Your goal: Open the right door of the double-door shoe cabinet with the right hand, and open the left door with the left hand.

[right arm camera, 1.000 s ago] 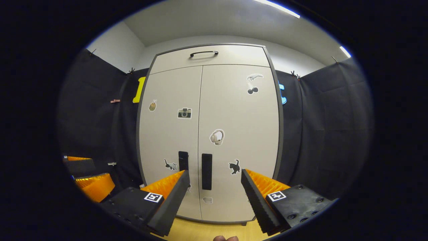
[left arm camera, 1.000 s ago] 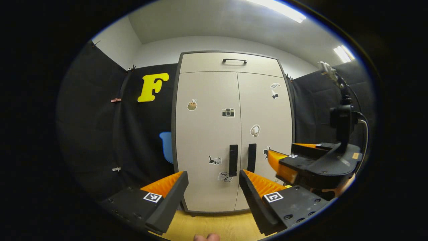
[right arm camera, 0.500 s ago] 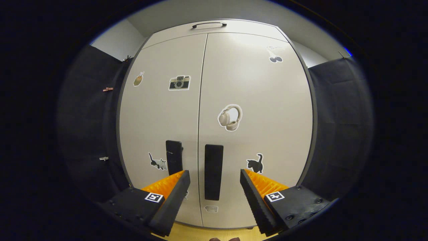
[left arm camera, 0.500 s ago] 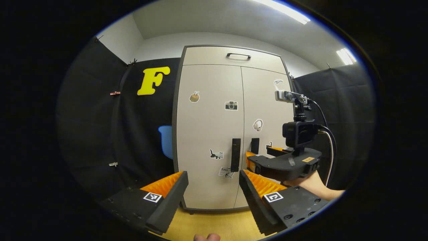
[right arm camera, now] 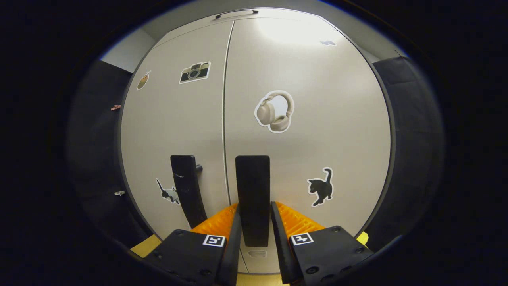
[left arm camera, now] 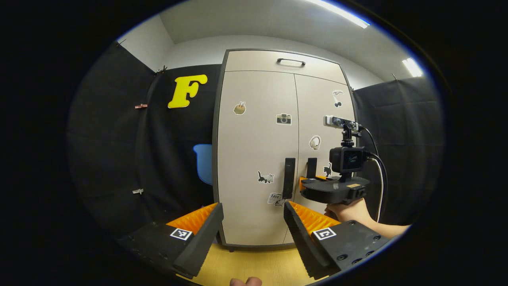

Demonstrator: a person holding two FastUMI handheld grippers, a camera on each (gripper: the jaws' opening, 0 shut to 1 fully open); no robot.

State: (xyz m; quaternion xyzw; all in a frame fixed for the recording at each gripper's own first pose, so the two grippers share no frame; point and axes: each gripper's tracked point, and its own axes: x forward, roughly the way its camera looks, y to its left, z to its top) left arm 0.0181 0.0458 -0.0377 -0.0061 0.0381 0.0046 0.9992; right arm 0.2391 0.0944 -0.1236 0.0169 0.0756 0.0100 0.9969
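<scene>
1. at far left, left gripper hangs back from the shoe cabinet with fingers spread wide and nothing between them; best kept idle here for now, well clear of the swing of the doors

2. next across, left door looks fully closed, its dark upright handle just beside the centre seam; lined up roughly ahead of the left gripper for the later pull

3. right of the seam, right door also closed and flush; its handle stands upright between the fingers of the right gripper, which have narrowed to hug both sides and appear to press on it

4. for a clean opening: confirm a firm squeeze low on the bar, then pull straight back at first and let the hand curve rightward around the hinge side, never twisting the bar

5. at far right, hand under the right gripper should stay level; risk of slipping off the smooth bar if pulled fast
</scene>
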